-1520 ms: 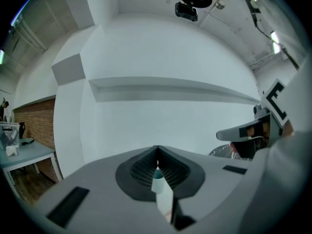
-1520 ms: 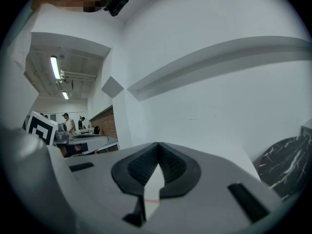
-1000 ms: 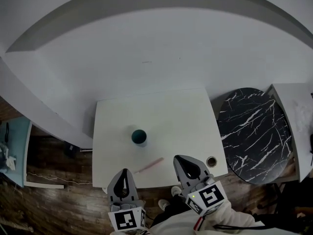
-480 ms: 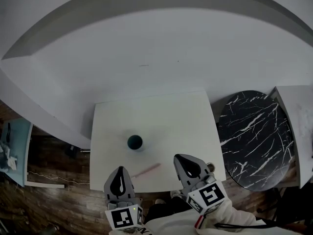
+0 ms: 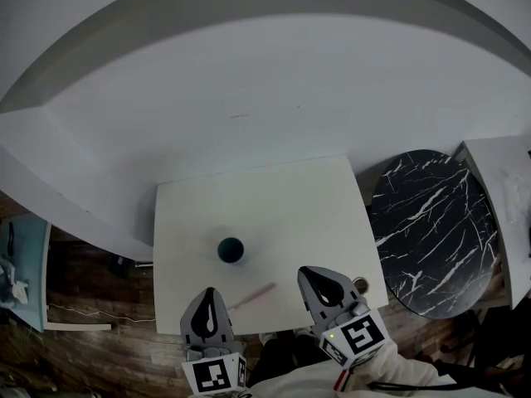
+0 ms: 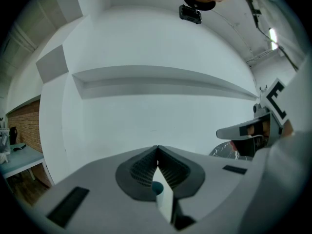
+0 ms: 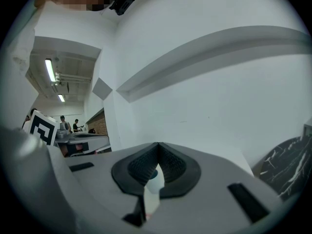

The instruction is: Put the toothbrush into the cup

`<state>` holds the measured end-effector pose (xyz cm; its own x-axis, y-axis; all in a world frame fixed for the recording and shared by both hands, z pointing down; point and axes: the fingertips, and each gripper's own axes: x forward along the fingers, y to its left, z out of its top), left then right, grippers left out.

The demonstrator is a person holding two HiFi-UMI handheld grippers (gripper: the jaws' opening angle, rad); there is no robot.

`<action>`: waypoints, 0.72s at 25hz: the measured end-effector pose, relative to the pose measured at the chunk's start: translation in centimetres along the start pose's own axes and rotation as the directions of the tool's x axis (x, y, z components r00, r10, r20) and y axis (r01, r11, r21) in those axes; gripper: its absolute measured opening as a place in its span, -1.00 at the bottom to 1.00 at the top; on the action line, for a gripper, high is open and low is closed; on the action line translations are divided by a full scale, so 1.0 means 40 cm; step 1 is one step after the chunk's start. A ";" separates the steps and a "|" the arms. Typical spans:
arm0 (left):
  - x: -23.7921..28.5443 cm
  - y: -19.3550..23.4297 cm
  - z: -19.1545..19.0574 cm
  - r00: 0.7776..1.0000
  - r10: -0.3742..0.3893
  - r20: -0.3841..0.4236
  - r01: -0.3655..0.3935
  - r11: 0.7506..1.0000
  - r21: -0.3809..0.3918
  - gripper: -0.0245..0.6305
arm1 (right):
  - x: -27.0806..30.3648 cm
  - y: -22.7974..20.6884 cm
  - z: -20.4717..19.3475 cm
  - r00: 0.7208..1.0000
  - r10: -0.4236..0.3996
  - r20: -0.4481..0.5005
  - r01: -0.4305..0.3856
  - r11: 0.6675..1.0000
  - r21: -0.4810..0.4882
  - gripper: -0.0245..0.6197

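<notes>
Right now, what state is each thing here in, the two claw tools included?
Toothbrush: lying flat on the table, not gripped.
Cup: upright, nothing sticking out of it.
Left gripper: shut, empty.
Right gripper: shut, empty.

Your cup is small, round and dark teal, and it stands upright with its open mouth up on the white worktop, left of the middle. Your toothbrush is slim and pale pink, and it lies flat near the worktop's front edge, slanted with one end toward you and left, the other away and right. It lies near the cup, on your side of it and slightly to the right, without touching it.
</notes>
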<state>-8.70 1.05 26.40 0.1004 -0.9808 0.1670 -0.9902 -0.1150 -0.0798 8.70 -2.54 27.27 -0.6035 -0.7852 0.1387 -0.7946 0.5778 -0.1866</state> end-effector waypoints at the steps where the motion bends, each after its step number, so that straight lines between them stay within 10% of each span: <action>1: 0.004 0.007 -0.002 1.000 -0.009 0.000 0.009 1.000 -0.002 -0.89 | 0.007 0.005 -0.001 1.000 -0.006 -0.002 0.006 1.000 -0.005 -0.91; 18: 0.022 0.127 -0.090 0.992 -0.123 -0.017 0.122 0.991 -0.046 -0.89 | 0.080 0.107 -0.070 0.993 -0.112 -0.041 0.111 0.994 -0.020 -0.91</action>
<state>-13.98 0.19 29.69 0.2195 -0.9565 0.1922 -0.9740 -0.2262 -0.0134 3.18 -1.95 29.65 -0.5133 -0.8349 0.1986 -0.8578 0.4915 -0.1506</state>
